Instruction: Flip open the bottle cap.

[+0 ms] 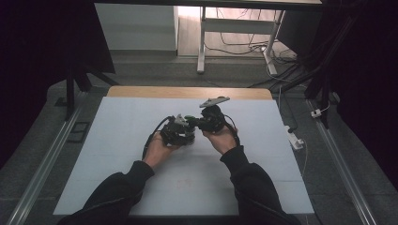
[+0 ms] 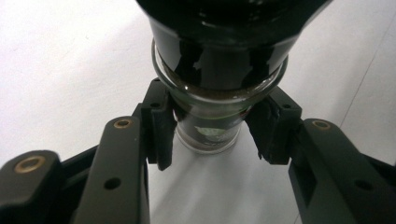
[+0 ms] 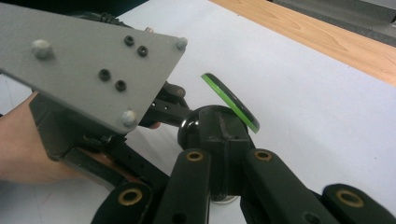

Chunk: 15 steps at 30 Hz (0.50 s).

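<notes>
Your left gripper (image 2: 210, 135) has its pads (image 2: 161, 130) pinched on the neck of a small dark glass bottle (image 2: 219, 79), just below the raised glass ring; the mouth of the neck points back between the jaws and the wide body runs away from the camera. In the left gripper view the bottle hangs above the white table cover (image 2: 70, 60).

Your right gripper (image 3: 219, 135) has its jaws pressed together on a dark part at the centre of the view, beside a round black cap with a green edge (image 3: 231, 102); the cap stands tilted and clear of the cover. Whether the jaws clamp the cap itself or a stem behind it, you cannot tell.

In the high view both grippers meet at mid-table, left gripper (image 1: 180, 131) just left of right gripper (image 1: 209, 122), almost touching, with a green spot (image 1: 188, 118) between them. Your left hand (image 1: 157, 149) and right hand (image 1: 224, 139) hold them from the near side. The grey three-cornered plate (image 1: 214, 101) sits on top of the right gripper. A wooden table edge (image 1: 187, 92) shows at the far side of the cover.
</notes>
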{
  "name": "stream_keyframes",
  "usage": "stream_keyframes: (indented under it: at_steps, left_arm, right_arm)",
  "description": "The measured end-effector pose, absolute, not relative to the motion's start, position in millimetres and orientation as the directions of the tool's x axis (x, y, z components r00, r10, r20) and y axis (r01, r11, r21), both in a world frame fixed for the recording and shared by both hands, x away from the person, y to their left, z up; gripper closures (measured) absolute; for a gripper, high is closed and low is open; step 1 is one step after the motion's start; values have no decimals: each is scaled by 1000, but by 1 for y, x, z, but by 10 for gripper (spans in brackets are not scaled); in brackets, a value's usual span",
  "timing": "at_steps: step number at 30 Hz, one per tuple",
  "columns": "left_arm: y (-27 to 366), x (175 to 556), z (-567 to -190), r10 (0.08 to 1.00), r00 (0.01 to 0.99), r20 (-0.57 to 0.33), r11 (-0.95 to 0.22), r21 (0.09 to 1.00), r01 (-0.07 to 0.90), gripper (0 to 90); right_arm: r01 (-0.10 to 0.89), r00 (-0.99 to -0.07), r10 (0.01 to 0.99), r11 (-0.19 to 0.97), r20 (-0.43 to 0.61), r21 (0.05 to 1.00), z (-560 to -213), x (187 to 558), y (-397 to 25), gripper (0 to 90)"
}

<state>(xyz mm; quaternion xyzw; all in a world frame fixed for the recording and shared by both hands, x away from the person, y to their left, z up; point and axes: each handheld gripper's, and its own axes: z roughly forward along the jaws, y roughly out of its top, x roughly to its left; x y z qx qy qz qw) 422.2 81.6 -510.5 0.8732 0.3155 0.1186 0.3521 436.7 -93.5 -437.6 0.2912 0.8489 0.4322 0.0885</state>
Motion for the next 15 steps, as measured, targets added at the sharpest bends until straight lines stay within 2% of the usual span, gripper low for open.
stream_keyframes:
  at_steps: [15]
  left_arm:
    - [82,422,-512,635,772,-18,-547,696,466,533]
  right_arm:
    - [429,-798,593,436,106,791,-439,445,-96,900]
